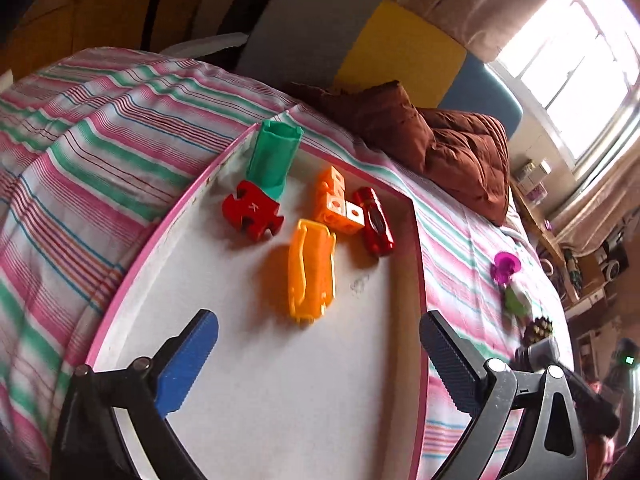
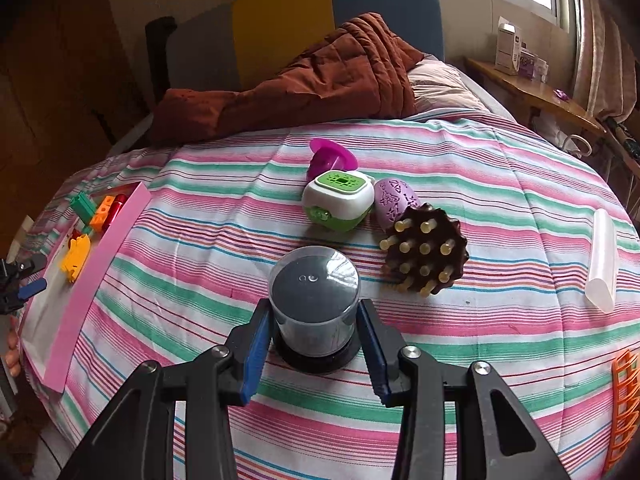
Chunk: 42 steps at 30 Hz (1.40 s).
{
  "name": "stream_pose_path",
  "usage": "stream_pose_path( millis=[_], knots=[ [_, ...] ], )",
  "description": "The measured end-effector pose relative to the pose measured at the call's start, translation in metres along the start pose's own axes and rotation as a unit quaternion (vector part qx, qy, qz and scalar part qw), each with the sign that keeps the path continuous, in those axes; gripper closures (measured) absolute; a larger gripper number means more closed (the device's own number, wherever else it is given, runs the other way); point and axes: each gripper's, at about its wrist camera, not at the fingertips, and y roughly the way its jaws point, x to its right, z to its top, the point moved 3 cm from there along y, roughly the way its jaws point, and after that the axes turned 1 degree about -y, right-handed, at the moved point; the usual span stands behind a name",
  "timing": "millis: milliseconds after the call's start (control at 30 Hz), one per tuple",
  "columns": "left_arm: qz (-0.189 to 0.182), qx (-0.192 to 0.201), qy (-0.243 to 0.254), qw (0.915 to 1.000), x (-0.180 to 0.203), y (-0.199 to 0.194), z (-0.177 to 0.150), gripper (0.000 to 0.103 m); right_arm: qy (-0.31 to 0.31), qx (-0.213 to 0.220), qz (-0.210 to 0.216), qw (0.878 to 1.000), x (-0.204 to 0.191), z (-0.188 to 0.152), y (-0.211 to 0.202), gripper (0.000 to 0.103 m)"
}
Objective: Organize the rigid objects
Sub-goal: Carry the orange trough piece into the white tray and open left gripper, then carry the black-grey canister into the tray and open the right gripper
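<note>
Toys lie in two groups about our pink-rimmed tray (image 1: 418, 264): some on its white floor, the rest off it on the striped sheet (image 2: 480, 168). Our left gripper (image 1: 320, 354) hangs over the tray's near part with its jaws spread wide and nothing between them; the yellow car (image 1: 311, 270) lies just beyond its tips. Past that car, toward the tray's far rim, sit the orange cubes (image 1: 336, 204), with the red car (image 1: 376, 222) touching them on the side nearer the sheet's loose toys and the red puzzle piece (image 1: 252, 212) on the other side. The green tube (image 1: 274, 156) lies at the far rim, its lower end touching the puzzle piece.

Our right gripper (image 2: 316, 344) is off the tray, over the sheet, and its blue pads (image 2: 254, 354) are clenched on the sides of a grey jar (image 2: 314, 300), which stands upright on its black base. Beyond the jar, further from the tray, we see the brown brush (image 2: 426, 250) tilted with its pegs toward us, touching the purple egg (image 2: 394, 200). The green-and-white box (image 2: 338, 200) sits just beside the egg, with the magenta toy (image 2: 332, 156) behind it. Well apart, furthest from the tray, lie a white tube (image 2: 602, 260) and an orange rack (image 2: 624, 404) at the picture's edge.
</note>
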Motion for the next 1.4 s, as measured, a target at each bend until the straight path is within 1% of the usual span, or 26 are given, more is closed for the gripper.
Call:
stream_pose_path(
  millis=[133,267,367,500,633,833,933,1067,1200,1300,1400],
  knots=[
    [0.009,0.008,0.037,0.9993,0.005,-0.009,-0.014,0.0,0.012,0.008,0.025,1.0,-0.01,0.0,-0.004,0.06],
    [0.02,0.014,0.077,0.9968,0.009,-0.015,-0.024,0.0,0.016,0.01,0.054,0.998,-0.032,0.002,-0.006,0.06],
    [0.019,0.017,0.088,0.9958,0.009,-0.018,-0.028,0.0,0.015,0.01,0.074,0.997,-0.053,0.004,-0.005,0.06],
    [0.023,0.013,0.09,0.9956,0.005,-0.021,-0.032,0.0,0.006,0.011,0.102,0.995,-0.086,0.011,-0.003,0.06],
    [0.027,0.01,0.083,0.9961,0.0,-0.022,-0.031,0.0,-0.008,0.008,0.14,0.99,-0.129,0.023,0.0,0.06],
    [0.038,0.009,0.063,0.9972,-0.008,-0.024,-0.031,0.0,-0.047,0.026,0.174,0.983,-0.196,0.043,0.005,0.06],
    [0.048,0.009,0.066,0.9967,-0.009,-0.024,-0.034,0.0,-0.062,0.029,0.179,0.982,-0.222,0.051,0.013,0.061],
    [0.065,0.016,0.064,0.9957,-0.012,-0.026,-0.033,0.0,-0.08,0.021,0.18,0.98,-0.247,0.056,0.026,0.06],
    [0.078,0.025,0.051,0.9954,-0.02,-0.03,-0.029,0.0,-0.106,0.011,0.158,0.982,-0.264,0.056,0.042,0.06],
    [0.083,0.026,0.037,0.9955,-0.026,-0.031,-0.026,0.0,-0.132,0.002,0.129,0.983,-0.27,0.054,0.054,0.06],
    [0.083,0.024,0.026,0.996,-0.031,-0.03,-0.024,0.0,-0.141,-0.008,0.121,0.983,-0.274,0.053,0.062,0.06]
  ],
)
